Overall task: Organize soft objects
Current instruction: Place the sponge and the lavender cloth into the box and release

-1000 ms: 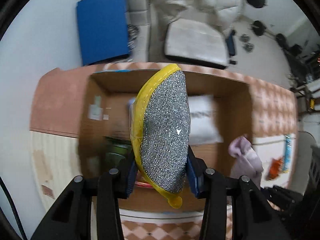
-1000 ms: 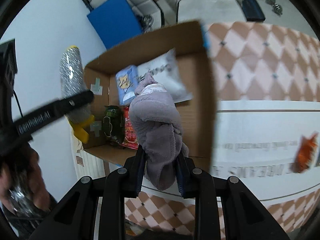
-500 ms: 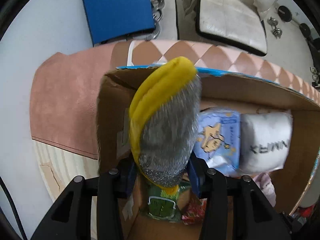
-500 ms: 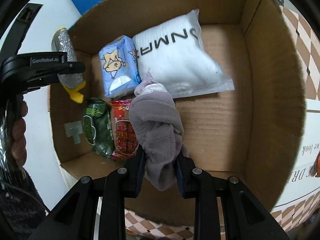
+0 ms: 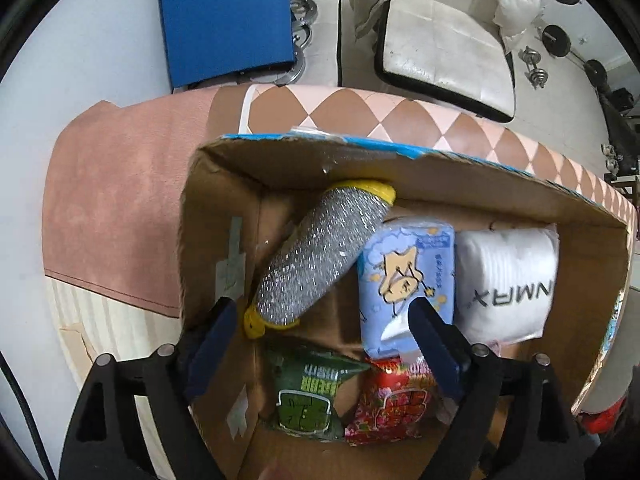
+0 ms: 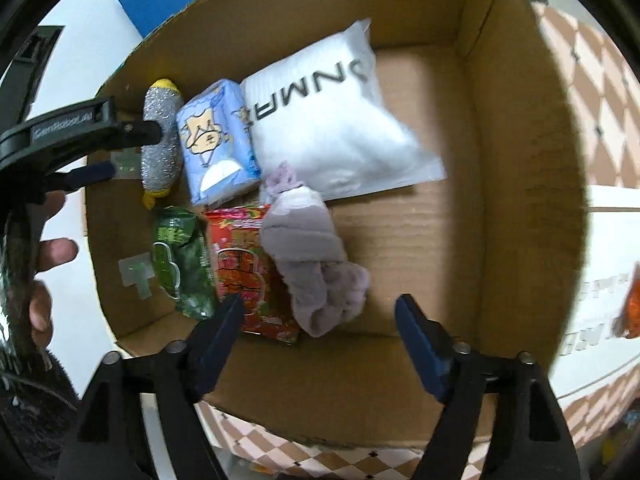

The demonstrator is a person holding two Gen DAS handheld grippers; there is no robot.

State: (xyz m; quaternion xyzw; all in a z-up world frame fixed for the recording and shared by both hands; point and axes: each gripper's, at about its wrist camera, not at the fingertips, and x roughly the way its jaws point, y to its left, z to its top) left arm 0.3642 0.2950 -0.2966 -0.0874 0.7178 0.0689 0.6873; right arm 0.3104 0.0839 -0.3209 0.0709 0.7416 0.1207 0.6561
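Observation:
A silver and yellow scrub sponge (image 5: 320, 256) lies in the far left corner of the cardboard box (image 5: 224, 240), leaning on the wall. My left gripper (image 5: 324, 320) is open just above and behind it. A mauve rolled cloth (image 6: 312, 264) lies on the box floor beside a red packet (image 6: 244, 268). My right gripper (image 6: 320, 312) is open over the cloth's near end. The sponge (image 6: 160, 136) and the left gripper's fingers (image 6: 96, 128) also show in the right wrist view.
The box also holds a blue tissue pack (image 5: 408, 280), a white packet (image 5: 508, 280) and a green packet (image 5: 308, 392). The right half of the box floor (image 6: 416, 240) is bare. The box stands on a checkered tablecloth (image 5: 360, 108). An orange packet (image 6: 630, 304) lies outside.
Both grippers moved down into the box and opened. The sponge dropped into the far left corner and the cloth dropped onto the box floor by the red packet.

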